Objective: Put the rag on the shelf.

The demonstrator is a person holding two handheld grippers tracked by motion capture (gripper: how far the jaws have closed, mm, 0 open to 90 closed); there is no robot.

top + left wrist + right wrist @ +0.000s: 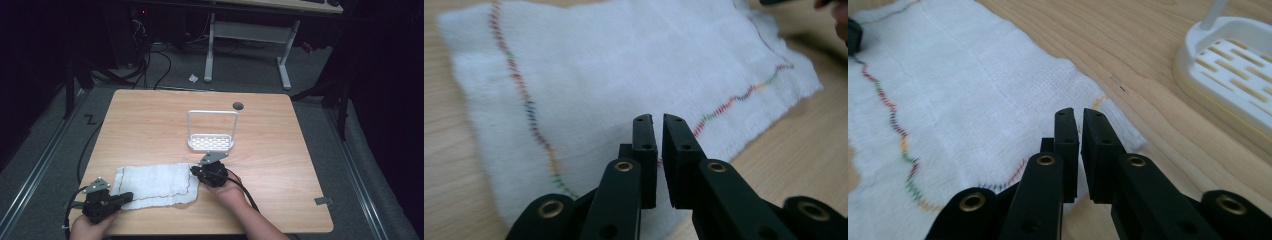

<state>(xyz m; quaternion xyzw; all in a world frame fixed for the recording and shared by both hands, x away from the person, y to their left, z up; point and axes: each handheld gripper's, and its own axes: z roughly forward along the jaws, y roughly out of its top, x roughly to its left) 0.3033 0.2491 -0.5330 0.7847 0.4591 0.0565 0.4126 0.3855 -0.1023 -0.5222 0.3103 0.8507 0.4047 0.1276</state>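
A white cloth (155,184) with a wavy coloured stitch line lies flat near the table's front edge. My left gripper (129,196) sits at its front left corner. In the left gripper view the jaws (658,120) stand almost together, with the cloth (624,60) edge in the thin slit between them. My right gripper (194,171) is at the cloth's far right corner. In the right gripper view its jaws (1078,114) are likewise pinched over the cloth (958,85) corner.
A white slotted rack (211,143) with a tall wire handle stands mid-table, just beyond my right gripper, and its base (1233,65) lies close on the right. The wooden table (150,115) has a dark grommet hole (238,105) near its far edge.
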